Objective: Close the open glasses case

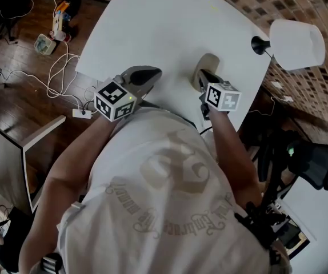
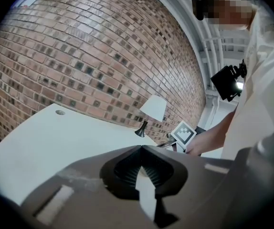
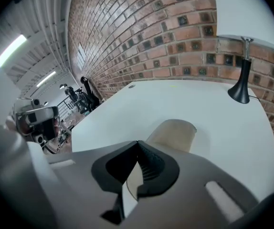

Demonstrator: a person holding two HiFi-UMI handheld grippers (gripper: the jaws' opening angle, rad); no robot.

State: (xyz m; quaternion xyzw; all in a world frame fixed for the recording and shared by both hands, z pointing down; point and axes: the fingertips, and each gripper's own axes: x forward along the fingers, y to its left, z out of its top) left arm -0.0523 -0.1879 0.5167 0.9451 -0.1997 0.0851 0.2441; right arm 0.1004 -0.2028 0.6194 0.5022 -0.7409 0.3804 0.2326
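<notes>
Beige oval glasses case (image 1: 210, 61) lies on the white table (image 1: 152, 21), just before the right gripper (image 1: 203, 76). In its own view the left gripper (image 2: 141, 149) has jaws together, empty. In the right gripper view the jaws are also together and empty; their push may slide the case instead of shutting it.

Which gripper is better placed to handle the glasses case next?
Probably right: the right gripper, jaws together, points at the glasses case ahead; the left gripper points elsewhere across the table.

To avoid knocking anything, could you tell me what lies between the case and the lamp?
Only bare table lies between the case and the lamp, as the right gripper view shows.
</notes>
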